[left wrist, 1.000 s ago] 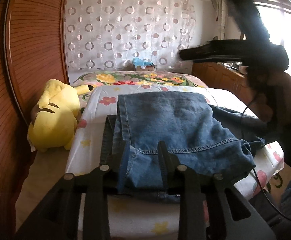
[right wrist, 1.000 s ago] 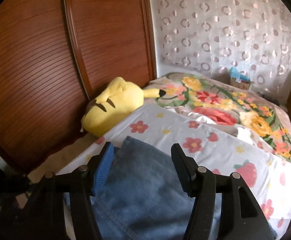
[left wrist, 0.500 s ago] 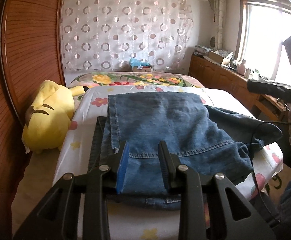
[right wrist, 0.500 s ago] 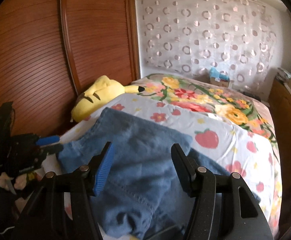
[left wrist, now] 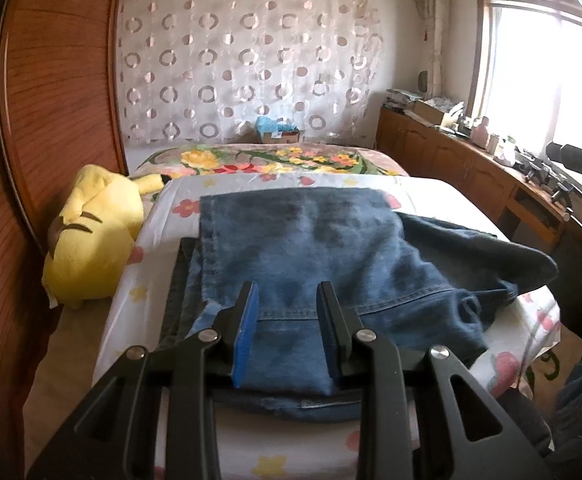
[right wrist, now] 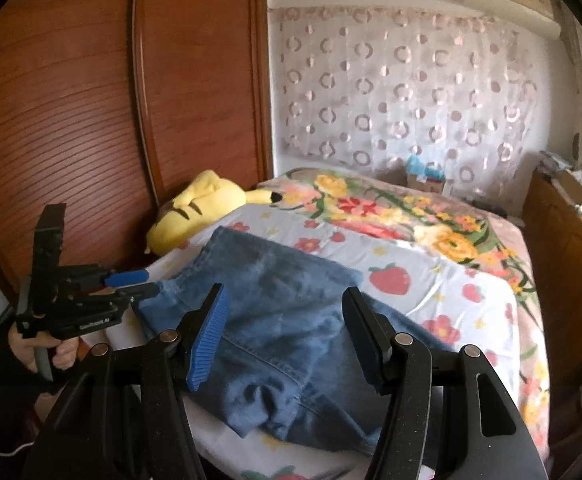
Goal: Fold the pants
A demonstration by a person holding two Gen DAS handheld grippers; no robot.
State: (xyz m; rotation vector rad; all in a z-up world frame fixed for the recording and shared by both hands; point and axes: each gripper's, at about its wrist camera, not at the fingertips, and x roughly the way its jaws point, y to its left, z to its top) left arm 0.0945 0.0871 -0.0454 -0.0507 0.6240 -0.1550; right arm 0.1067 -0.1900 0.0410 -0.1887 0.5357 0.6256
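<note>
The blue jeans (left wrist: 315, 248) lie folded on the near end of the bed (left wrist: 443, 200), on the white sheet printed with flowers and strawberries. The top layer is a flat rectangle running away toward the flowered quilt (left wrist: 259, 160); under it, darker denim sticks out along the left edge, and on the right the waist end spreads out rumpled, reaching the bed's corner.

The left claw (left wrist: 287, 320) sits low at the near edge of the jeans. Its blue pad (left wrist: 247, 332) and black pad (left wrist: 333, 328) stand a little apart with a flap of denim running between them, but from this angle I cannot tell whether they pinch the cloth or merely stand over it. In the right wrist view the same tool (right wrist: 131, 284) comes in from the left with its tips at the denim's corner, and a hand (right wrist: 43, 352) grips its handle.

The right claw (right wrist: 287, 336) hangs over the bunched part of the jeans with its jaws spread wide and nothing caught between them; the fabric is below it, apart from the pads.

A yellow plush toy (left wrist: 91, 240) lies on its side between the bed and the brown slatted wardrobe (left wrist: 43, 120), touching the sheet's edge. A pale curtain with ring patterns (left wrist: 247, 60) covers the far wall, and a wooden cabinet (left wrist: 451, 168) cluttered with small things runs under the bright window (left wrist: 551, 80) on the right
</note>
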